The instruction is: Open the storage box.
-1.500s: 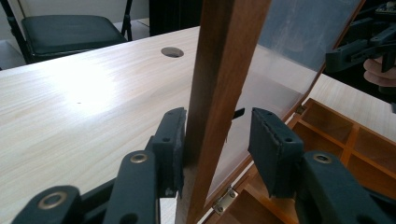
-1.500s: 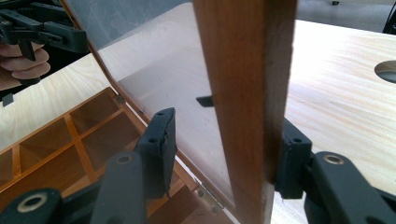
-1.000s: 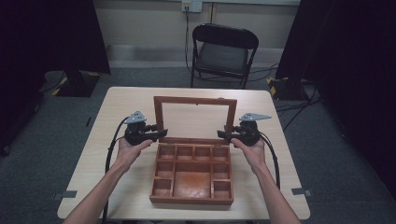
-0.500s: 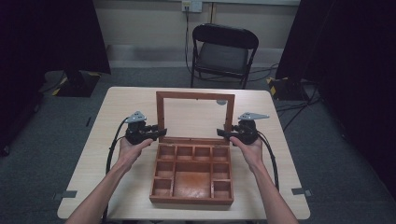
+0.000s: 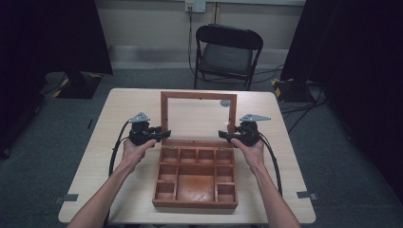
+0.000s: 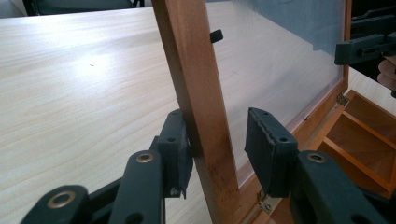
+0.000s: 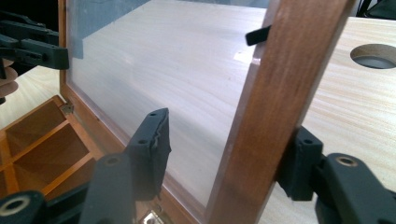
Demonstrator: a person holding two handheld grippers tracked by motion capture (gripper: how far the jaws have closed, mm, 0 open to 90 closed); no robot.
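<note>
A wooden box with several compartments sits on the table, its glass-paned lid standing upright at the back. My left gripper straddles the lid's left side rail. One pad touches the wood and the other stands off with a gap, the jaws having just been opening. My right gripper straddles the right side rail the same way: the far pad is against the rail, the near pad is clear of the glass, and its jaws have also just been opening. The box compartments look bare.
The light wooden table has a round hole behind the lid on the right. A black chair stands beyond the far edge. Cables trail from both grippers down the table's sides.
The lid has swung up a little, from leaning toward me to upright. Both hands have stayed at its lower corners.
</note>
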